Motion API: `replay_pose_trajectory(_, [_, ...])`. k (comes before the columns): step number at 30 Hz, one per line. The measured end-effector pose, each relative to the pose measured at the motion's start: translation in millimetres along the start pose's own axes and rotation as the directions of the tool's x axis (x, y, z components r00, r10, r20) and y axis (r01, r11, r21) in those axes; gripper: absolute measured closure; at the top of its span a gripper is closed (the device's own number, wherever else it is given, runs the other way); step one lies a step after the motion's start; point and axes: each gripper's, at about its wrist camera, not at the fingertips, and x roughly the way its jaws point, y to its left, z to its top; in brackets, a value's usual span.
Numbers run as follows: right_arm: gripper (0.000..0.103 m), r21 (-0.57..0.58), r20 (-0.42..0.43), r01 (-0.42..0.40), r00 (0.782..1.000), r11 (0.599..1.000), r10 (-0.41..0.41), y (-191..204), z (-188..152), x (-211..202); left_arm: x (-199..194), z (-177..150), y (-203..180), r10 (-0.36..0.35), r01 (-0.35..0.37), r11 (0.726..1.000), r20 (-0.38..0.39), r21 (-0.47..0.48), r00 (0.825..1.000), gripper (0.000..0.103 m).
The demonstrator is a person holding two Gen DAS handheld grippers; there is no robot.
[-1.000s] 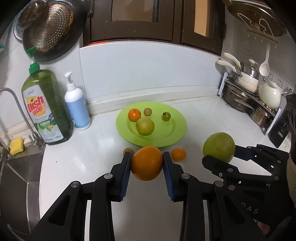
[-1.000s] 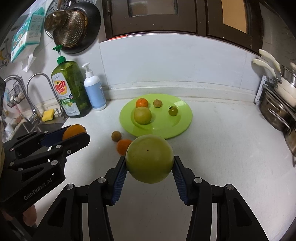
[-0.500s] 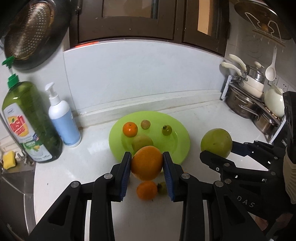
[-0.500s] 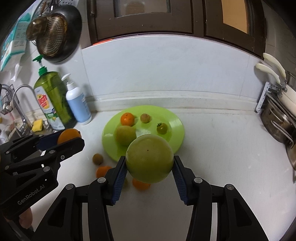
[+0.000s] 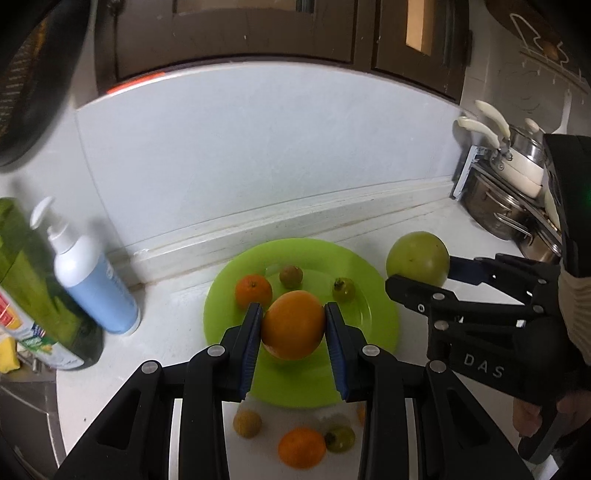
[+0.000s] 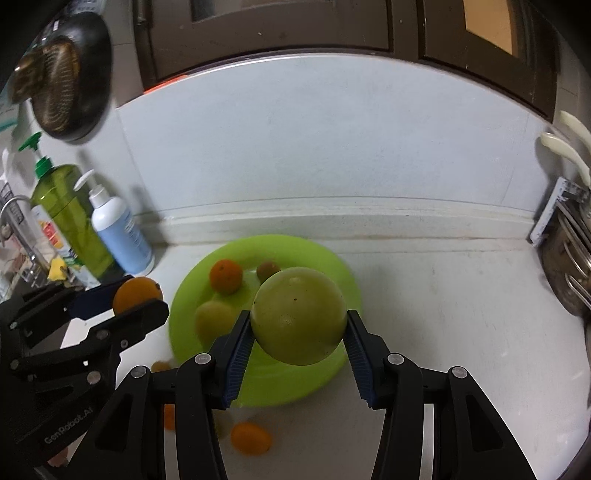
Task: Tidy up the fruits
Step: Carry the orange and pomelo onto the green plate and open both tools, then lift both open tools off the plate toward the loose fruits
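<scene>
Orange (image 5: 293,325) sits clenched in our left gripper (image 5: 293,328) above the green plate (image 5: 380,325). Our right gripper (image 6: 298,328) clamps the big green fruit (image 6: 298,315) over that plate's right edge.

Home kitchen; white counter (image 6: 443,295) under dark cabinets (image 6: 295,22); dish soap (image 6: 70,218) by tap (image 6: 14,214); steel pots (image 5: 495,206) racked.

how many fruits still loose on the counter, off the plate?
At least 3, all on the counter in front of the green plate: a small tan fruit, a mandarin, a small green fruit. An orange sliver beside the left gripper may be a fourth.
</scene>
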Motion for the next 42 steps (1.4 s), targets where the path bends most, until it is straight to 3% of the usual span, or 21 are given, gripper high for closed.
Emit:
replay_pose_trajectory(14, [0.053,-0.035,-0.091,-0.005,0.996,0.999,0.002,-14.5,28.7,69.9,60.1,18.3,13.5,-0.007,0.007,1.0,-0.083,-0.005,0.997,0.069])
replay_pose_trajectory(26, [0.053,-0.041,-0.132,-0.012,0.991,0.999,0.007,-21.5,32.7,93.3,83.8,23.3,15.2,-0.009,0.008,1.0,-0.118,-0.014,0.993,0.069])
replay_pose_trajectory(36, [0.053,-0.05,-0.158,-0.022,0.987,0.998,0.014,-19.8,28.5,100.3,78.4,22.8,17.5,0.019,-0.022,0.999,-0.102,-0.025,0.995,0.063])
replay_pose_trajectory(42, [0.047,-0.077,-0.116,-0.004,0.993,0.997,-0.005,-15.8,30.5,85.2,63.9,21.4,19.4,0.043,-0.046,0.998,-0.07,-0.042,0.997,0.06])
